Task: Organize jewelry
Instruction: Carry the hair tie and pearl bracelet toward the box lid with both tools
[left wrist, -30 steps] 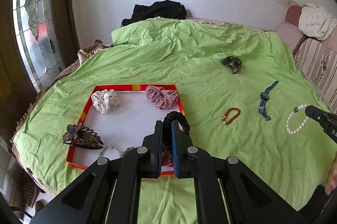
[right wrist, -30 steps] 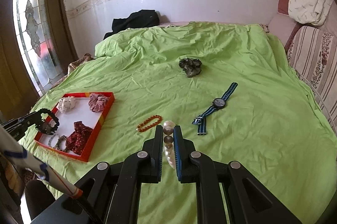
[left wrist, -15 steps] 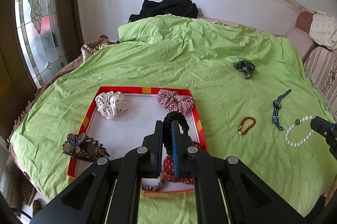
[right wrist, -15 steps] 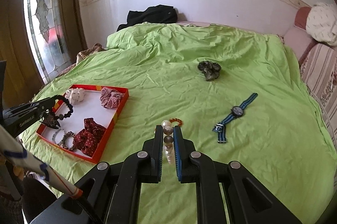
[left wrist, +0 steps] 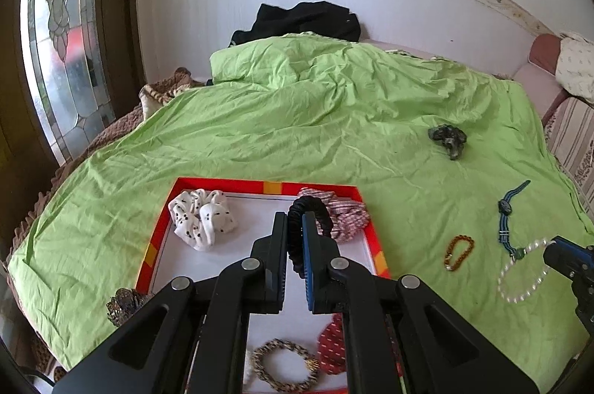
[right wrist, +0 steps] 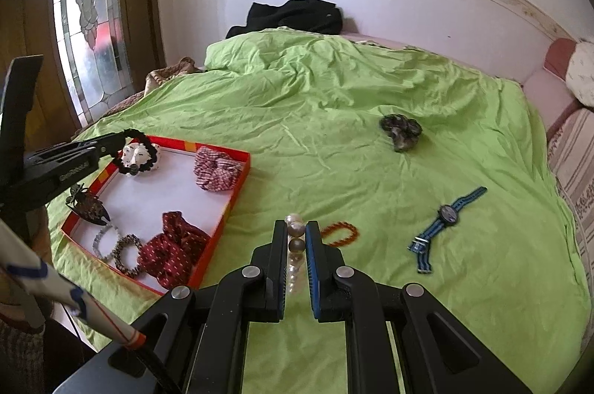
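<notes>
My left gripper (left wrist: 295, 223) is shut on a black hair tie (left wrist: 315, 208) and holds it above the red-rimmed white tray (left wrist: 237, 187). The tray (right wrist: 237, 193) holds a white scrunchie (left wrist: 202, 217), a plaid scrunchie (left wrist: 345, 219), a red scrunchie (right wrist: 172, 247), bracelets (right wrist: 126, 251) and a dark hair claw (right wrist: 87, 203). My right gripper (right wrist: 296, 230) is shut on a pearl bracelet (right wrist: 295, 227), right of the tray above the green sheet. An orange bead bracelet (right wrist: 339, 234) and a blue-strapped watch (right wrist: 447, 214) lie on the sheet.
A dark scrunchie (right wrist: 401, 130) lies farther back on the green bed (right wrist: 334, 97). Black clothing (right wrist: 293, 15) sits at the wall. A stained-glass window (right wrist: 92, 23) is at left, a striped sofa (right wrist: 573, 149) at right.
My left gripper has moved forward over the tray with the black hair tie. My right gripper has moved left toward the tray, carrying the pearl bracelet.
</notes>
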Available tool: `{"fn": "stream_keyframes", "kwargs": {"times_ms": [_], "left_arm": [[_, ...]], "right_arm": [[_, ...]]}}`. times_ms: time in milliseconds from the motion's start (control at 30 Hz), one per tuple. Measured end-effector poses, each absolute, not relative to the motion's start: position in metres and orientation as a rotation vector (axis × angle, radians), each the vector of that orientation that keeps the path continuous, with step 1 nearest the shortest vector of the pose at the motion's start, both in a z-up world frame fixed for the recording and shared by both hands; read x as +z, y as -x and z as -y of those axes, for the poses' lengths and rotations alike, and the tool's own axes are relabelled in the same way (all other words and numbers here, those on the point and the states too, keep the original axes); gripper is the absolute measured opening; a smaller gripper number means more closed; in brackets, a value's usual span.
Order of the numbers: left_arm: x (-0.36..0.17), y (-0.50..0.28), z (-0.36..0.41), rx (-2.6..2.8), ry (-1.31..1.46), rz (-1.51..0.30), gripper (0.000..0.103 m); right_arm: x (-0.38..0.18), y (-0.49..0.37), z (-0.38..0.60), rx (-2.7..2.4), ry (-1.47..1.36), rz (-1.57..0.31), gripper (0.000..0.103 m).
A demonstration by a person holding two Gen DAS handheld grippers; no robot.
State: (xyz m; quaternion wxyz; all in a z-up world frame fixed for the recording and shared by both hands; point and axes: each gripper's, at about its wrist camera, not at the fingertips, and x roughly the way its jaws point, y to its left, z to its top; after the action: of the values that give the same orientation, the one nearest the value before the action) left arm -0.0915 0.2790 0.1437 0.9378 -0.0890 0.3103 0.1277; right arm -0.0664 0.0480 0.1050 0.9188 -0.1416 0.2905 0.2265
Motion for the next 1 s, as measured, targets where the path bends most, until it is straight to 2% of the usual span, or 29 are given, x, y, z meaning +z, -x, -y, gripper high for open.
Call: {"fn": "stream_keyframes", "kwargs": {"times_ms": [667, 1000], "left_arm": [[0.113, 0.083, -0.382, 0.295, 0.416, -0.677, 0.007], [0.095, 0.068, -0.397, 0.249, 0.471, -0.738, 0.007]], "right_arm": [[0.107, 0.044, -0.154, 0.595, 0.341, -0.600, 0.010], [0.083, 0.024, -0.215, 0.681, 0.313, -0.714, 0.010]]}}
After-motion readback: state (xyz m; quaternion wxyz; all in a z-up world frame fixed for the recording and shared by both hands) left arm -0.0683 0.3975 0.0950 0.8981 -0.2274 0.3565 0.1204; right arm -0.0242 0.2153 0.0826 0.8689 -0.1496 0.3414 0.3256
